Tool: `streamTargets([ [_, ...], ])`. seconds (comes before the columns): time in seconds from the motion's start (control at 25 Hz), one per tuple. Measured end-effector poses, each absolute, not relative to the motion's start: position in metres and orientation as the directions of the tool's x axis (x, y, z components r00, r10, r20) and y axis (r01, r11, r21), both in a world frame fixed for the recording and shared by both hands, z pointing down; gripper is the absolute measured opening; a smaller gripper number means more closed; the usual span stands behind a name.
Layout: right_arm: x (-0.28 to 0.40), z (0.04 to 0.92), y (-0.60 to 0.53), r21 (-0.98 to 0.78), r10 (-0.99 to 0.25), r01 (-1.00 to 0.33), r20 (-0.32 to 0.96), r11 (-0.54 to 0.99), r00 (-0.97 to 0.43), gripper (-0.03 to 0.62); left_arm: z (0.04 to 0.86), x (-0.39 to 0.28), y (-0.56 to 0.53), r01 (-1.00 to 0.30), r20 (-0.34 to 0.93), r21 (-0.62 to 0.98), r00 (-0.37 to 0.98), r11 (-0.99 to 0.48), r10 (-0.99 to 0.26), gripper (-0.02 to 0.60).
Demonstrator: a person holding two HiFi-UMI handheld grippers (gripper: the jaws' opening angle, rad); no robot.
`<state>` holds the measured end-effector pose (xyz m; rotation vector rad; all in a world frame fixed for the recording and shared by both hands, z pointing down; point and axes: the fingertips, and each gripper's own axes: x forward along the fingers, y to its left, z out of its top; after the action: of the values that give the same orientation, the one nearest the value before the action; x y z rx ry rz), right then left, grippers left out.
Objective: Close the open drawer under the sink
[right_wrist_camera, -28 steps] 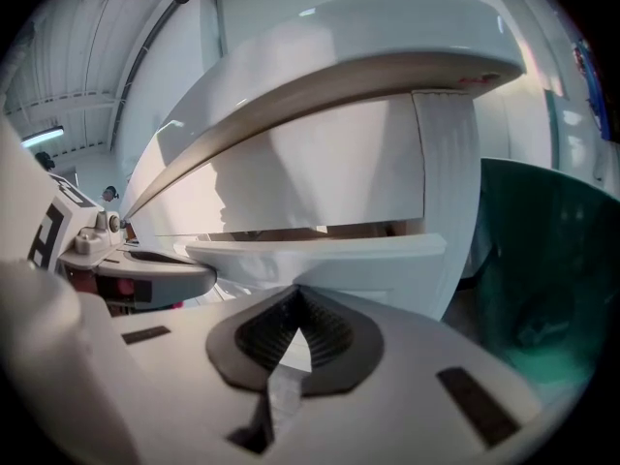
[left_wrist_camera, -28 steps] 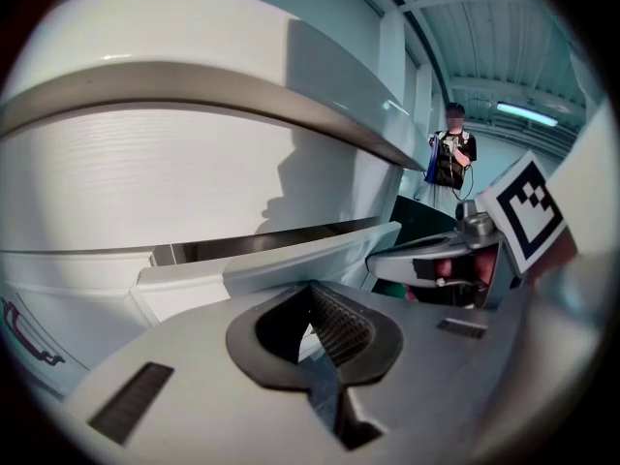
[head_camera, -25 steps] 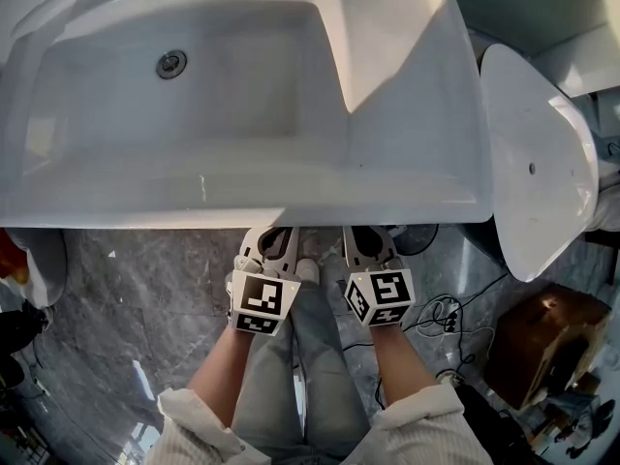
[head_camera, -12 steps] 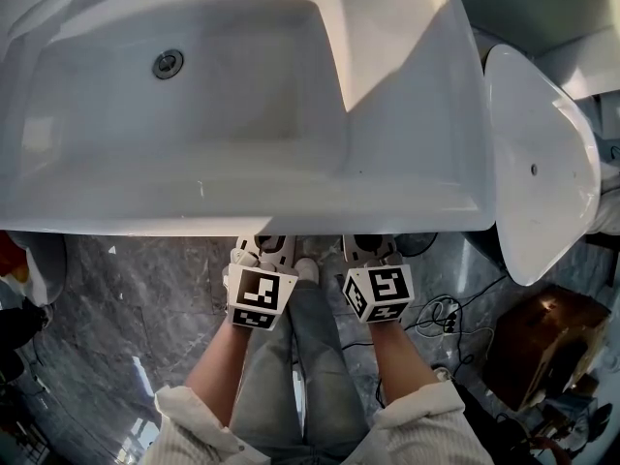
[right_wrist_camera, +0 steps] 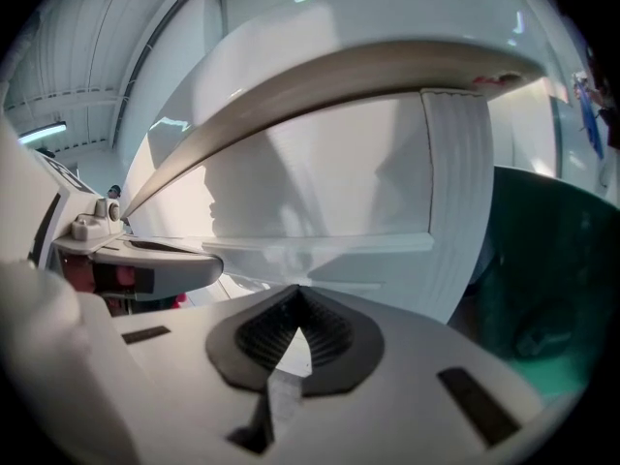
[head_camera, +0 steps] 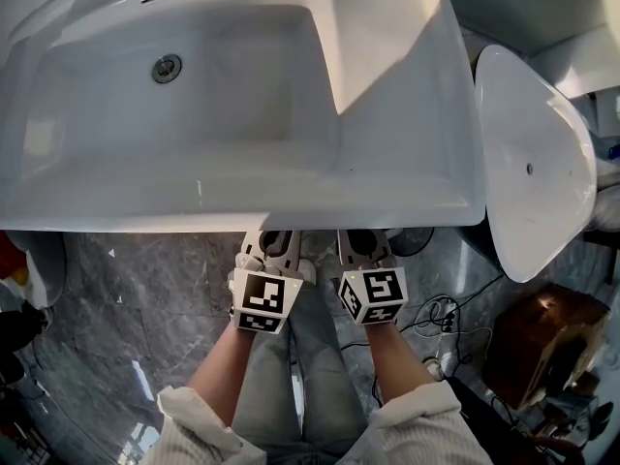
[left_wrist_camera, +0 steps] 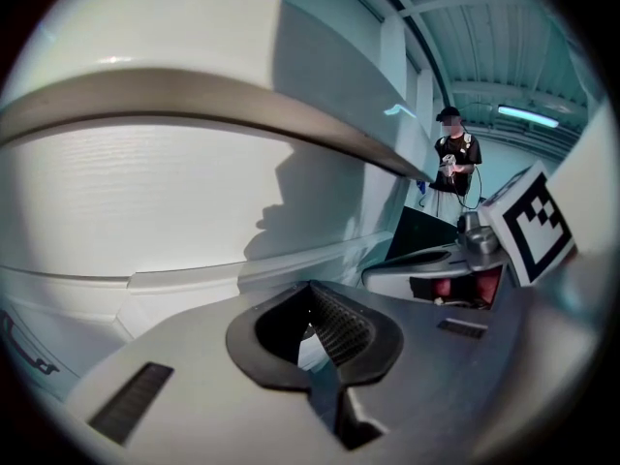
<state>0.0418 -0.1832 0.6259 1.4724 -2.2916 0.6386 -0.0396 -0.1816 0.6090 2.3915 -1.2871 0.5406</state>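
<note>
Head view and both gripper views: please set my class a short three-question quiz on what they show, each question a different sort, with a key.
1. True or false: the left gripper grips something between its jaws.
2. In the head view, the left gripper and right gripper are: A inside the basin; B side by side just below the sink's front edge; C far apart on the floor.
3. Fill in: in the head view the drain lies in the sink's ___ half (left or right).
Key: 1 false, its jaws are shut on nothing; 2 B; 3 left.
</note>
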Motion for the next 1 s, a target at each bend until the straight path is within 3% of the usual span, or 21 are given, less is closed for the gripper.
streamTargets([
  [1.0,0.044,0.452,-0.141,-0.193,-0.83,-0.905,0.363,0.378,-0.424,0.009,0.449,-0.002,-0.145,-0.815,0.35,0.126,0.57,-0.566,-0.743,0.015],
])
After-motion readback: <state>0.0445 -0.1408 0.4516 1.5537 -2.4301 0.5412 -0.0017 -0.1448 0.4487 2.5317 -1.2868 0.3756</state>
